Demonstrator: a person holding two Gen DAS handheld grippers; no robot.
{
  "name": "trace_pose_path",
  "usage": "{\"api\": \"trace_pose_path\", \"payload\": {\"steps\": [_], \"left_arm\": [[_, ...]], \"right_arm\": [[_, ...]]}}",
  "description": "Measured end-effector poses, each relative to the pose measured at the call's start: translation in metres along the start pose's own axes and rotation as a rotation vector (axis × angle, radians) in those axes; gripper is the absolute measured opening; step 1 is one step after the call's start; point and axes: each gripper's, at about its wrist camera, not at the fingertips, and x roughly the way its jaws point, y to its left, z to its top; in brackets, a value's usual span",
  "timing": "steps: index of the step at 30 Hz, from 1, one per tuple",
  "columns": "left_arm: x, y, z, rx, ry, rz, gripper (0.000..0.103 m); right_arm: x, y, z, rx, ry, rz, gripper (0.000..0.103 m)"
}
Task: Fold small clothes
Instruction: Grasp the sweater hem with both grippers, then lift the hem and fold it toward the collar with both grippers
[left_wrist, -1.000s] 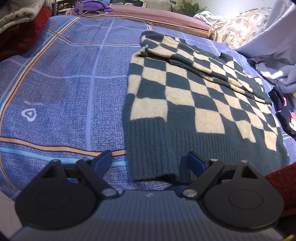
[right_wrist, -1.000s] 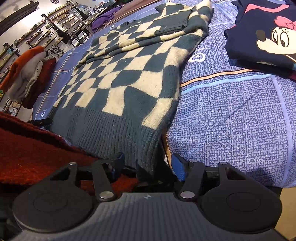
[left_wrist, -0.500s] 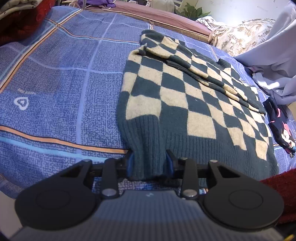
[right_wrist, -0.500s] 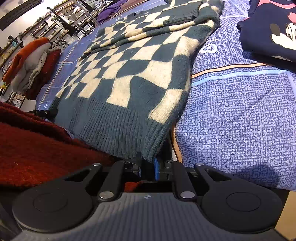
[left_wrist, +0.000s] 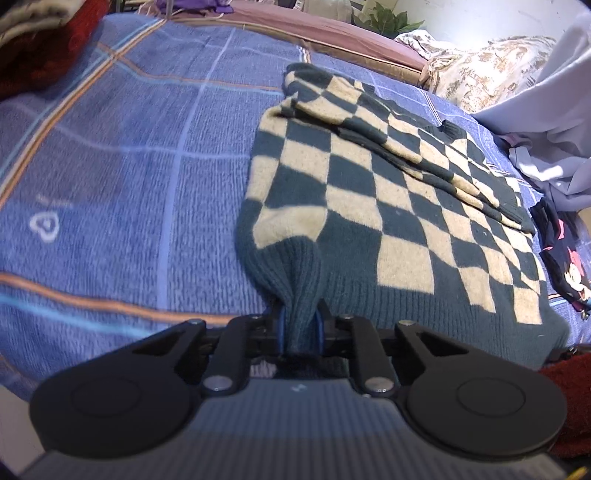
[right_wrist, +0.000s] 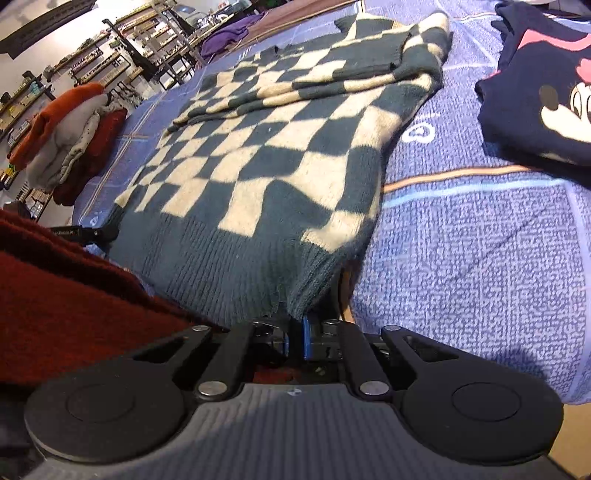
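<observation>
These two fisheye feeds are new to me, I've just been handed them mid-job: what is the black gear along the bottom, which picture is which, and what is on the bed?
There is no robot arm. A person holds a two-finger gripper in each hand, and each has a camera looking forward along its fingers.

One picture comes from the left gripper. Its jaws are closing, with the bunched ribbed hem of the checkered sweater between the blue pads.

The other comes from the right gripper, shut on the hem's opposite corner.

The sweater lies flat on a blue bedspread, sleeves folded across its upper part. Beside it lies a dark cartoon-mouse shirt.
</observation>
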Motion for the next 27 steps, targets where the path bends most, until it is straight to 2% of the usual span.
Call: {"api": "trace_pose_path", "payload": {"steps": [6, 12, 14, 16, 19, 23, 27], "left_arm": [[-0.003, -0.011, 0.053, 0.023, -0.129, -0.030, 0.015], [0.028, -0.024, 0.126, 0.009, -0.203, -0.029, 0.015], [0.050, -0.031, 0.152, 0.007, -0.207, -0.034, 0.015], [0.071, -0.040, 0.175, 0.031, -0.215, -0.035, 0.015], [0.107, -0.056, 0.209, 0.073, -0.211, -0.005, 0.015], [0.150, -0.068, 0.249, 0.077, -0.199, 0.017, 0.015], [0.181, -0.074, 0.275, 0.057, -0.189, 0.025, 0.015]], "right_arm": [[-0.018, -0.011, 0.038, 0.107, -0.140, 0.111, 0.012], [-0.014, -0.028, 0.089, 0.241, -0.267, 0.205, 0.011], [-0.013, -0.034, 0.108, 0.225, -0.313, 0.183, 0.011], [-0.009, -0.040, 0.133, 0.183, -0.354, 0.123, 0.010], [0.002, -0.059, 0.166, 0.215, -0.397, 0.089, 0.010], [0.021, -0.087, 0.202, 0.295, -0.419, 0.056, 0.010], [0.038, -0.103, 0.228, 0.313, -0.421, 0.018, 0.010]]}}
